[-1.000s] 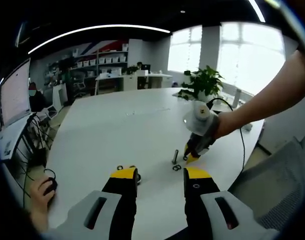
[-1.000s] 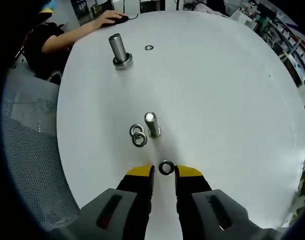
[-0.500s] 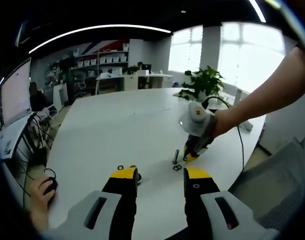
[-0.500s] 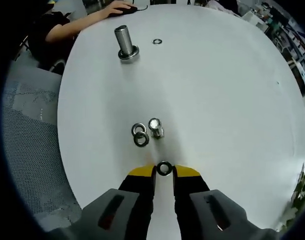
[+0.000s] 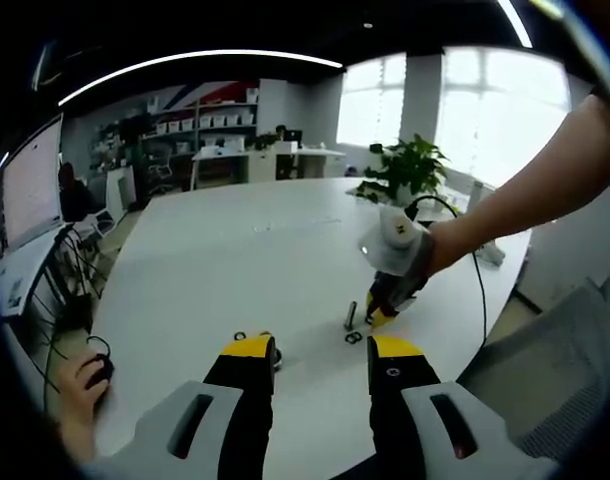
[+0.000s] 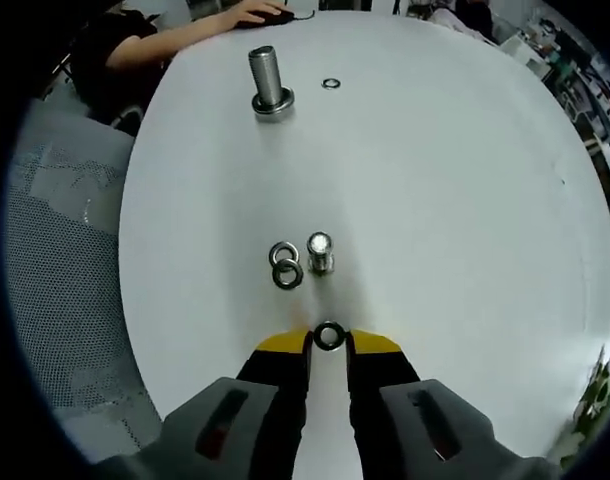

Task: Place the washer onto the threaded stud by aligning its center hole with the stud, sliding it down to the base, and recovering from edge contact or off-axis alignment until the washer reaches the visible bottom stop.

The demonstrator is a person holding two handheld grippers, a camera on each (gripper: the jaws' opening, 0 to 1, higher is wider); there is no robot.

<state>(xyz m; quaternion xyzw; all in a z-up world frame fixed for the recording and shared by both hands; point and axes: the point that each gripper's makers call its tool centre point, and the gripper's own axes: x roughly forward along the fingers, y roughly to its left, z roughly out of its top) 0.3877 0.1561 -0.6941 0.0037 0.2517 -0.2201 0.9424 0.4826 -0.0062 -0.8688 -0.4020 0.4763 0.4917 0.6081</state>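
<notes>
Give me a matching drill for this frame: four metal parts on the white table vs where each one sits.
Column 1
1. small dark metal washer
2. short shiny threaded metal stud
3. tall grey metal cylinder on a round base
4. pair of overlapping steel washers

Column 2
A. far end of the white round table, beside a lone ring
B. between the yellow tips of the right gripper
C. flat on the table, next to the stud
D. upright, just ahead of the right gripper

Pairs: 1-B, 2-D, 3-A, 4-C
</notes>
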